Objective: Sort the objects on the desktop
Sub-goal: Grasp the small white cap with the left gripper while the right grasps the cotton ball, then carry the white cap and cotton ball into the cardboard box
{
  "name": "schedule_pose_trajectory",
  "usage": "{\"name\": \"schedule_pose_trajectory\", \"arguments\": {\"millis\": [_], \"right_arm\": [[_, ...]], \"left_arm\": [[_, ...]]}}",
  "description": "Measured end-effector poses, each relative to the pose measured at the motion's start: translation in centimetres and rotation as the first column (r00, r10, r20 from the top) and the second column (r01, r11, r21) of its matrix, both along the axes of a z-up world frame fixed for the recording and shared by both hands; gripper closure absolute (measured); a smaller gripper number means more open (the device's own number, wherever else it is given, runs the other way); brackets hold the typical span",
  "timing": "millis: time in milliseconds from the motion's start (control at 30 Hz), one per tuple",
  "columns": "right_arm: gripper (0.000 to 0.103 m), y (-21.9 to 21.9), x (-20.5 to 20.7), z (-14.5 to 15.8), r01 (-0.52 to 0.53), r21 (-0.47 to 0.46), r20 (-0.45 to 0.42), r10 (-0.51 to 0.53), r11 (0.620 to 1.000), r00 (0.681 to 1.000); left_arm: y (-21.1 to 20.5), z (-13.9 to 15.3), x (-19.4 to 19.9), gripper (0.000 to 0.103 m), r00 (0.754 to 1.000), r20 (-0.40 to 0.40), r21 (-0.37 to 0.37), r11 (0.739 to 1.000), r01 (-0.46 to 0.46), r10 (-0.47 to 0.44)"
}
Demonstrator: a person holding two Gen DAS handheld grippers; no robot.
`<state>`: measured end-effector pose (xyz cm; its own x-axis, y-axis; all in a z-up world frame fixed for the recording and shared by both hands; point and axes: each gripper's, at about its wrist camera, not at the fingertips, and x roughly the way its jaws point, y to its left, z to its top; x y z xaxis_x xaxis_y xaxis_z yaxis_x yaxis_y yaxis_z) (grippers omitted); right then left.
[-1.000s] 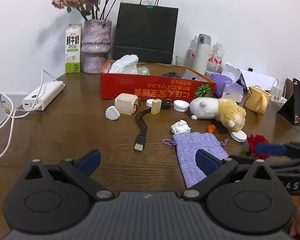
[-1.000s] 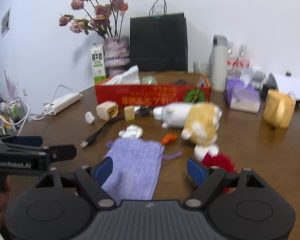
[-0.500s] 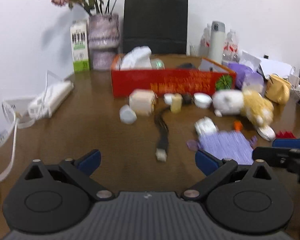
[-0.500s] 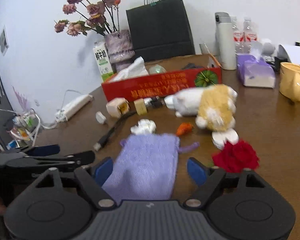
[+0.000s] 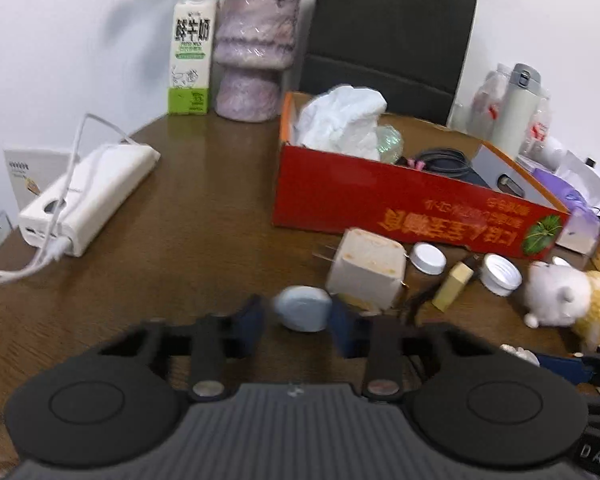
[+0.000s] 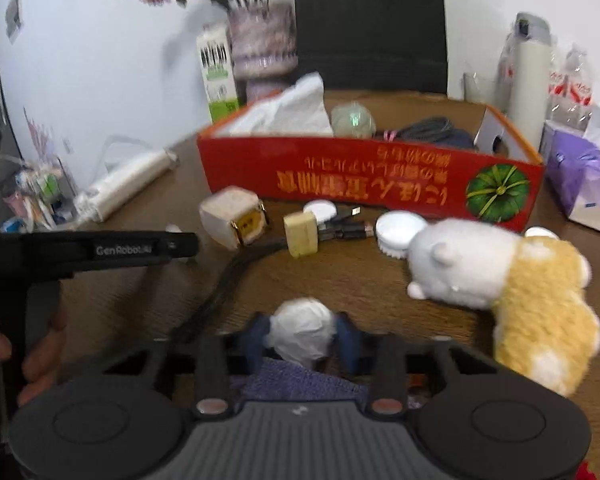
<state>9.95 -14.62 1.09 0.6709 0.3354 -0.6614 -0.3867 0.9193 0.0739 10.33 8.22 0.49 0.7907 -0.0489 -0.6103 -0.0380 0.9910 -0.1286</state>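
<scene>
Smooth pale-blue rounded plastic plug (image 5: 303, 313), lying on the glossy brown wooden table (image 5: 204, 208) beside a cream cube charger (image 5: 365, 271), sits between the closing blue pads of the left gripper (image 5: 298, 322). Crumpled white paper ball (image 6: 302, 332), at the edge of a woven purple cloth pouch (image 6: 300, 382), is likewise pinched by the closing right gripper (image 6: 302, 338). A second ago both grippers hung wide open, farther from the red cardboard box (image 5: 412, 200).

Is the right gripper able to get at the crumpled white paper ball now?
Probably yes: the crumpled paper ball already sits between the right gripper's closing jaws, with nothing in between.
</scene>
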Motion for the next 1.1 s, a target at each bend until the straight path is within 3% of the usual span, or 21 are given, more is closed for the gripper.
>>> {"name": "schedule_pose_trajectory", "arguments": {"millis": [100,200,367,500,600,800,933,1100], "right_arm": [[0.083,-0.3,0.0,-0.2,0.004,0.05,0.013,-0.004,0.999,1.0],[0.084,-0.6,-0.2,-0.3,0.009,0.073,0.04,-0.012,0.997,0.999],[0.083,-2.4,-1.3,2.4,0.06,0.143,0.132,-0.079,0.988,0.988],[0.083,-3.4,-3.7,5.0,0.042,0.167,0.192,-0.074,0.985,0.979],[0.083,-3.4,-5.5,5.5,0.028,0.152,0.201,-0.059,0.988,0.978],[0.083,-4.0,-10.4,4.6,0.026,0.099,0.2,-0.045,0.995,0.979],[0.083,-5.3,-13.7,3.3,0.029,0.075,0.183,-0.043,0.997,0.982],[0.083,-6.8,-15.8,1.3,0.082,0.058,0.135,-0.089,0.995,0.987]], "left_arm": [[0.4,-0.2,-0.2,0.078,1.0,0.007,-0.047,0.999,0.024,-0.023],[0.3,-0.2,-0.4,0.078,1.0,0.013,-0.036,0.999,0.028,-0.027],[0.1,0.1,-1.0,0.078,1.0,0.008,-0.009,1.0,-0.001,0.001],[-1.0,1.8,-4.1,0.078,0.998,0.061,0.035,0.999,-0.003,0.001],[-1.9,3.1,-6.8,0.078,0.997,0.075,0.019,0.999,0.03,-0.032],[-4.0,4.8,-12.5,0.078,0.988,0.076,-0.02,0.99,0.138,-0.136],[-5.4,4.4,-16.1,0.078,0.976,0.079,-0.059,0.976,0.208,-0.203],[-6.9,3.8,-17.7,0.078,0.963,0.06,-0.077,0.96,0.268,-0.264]]}}
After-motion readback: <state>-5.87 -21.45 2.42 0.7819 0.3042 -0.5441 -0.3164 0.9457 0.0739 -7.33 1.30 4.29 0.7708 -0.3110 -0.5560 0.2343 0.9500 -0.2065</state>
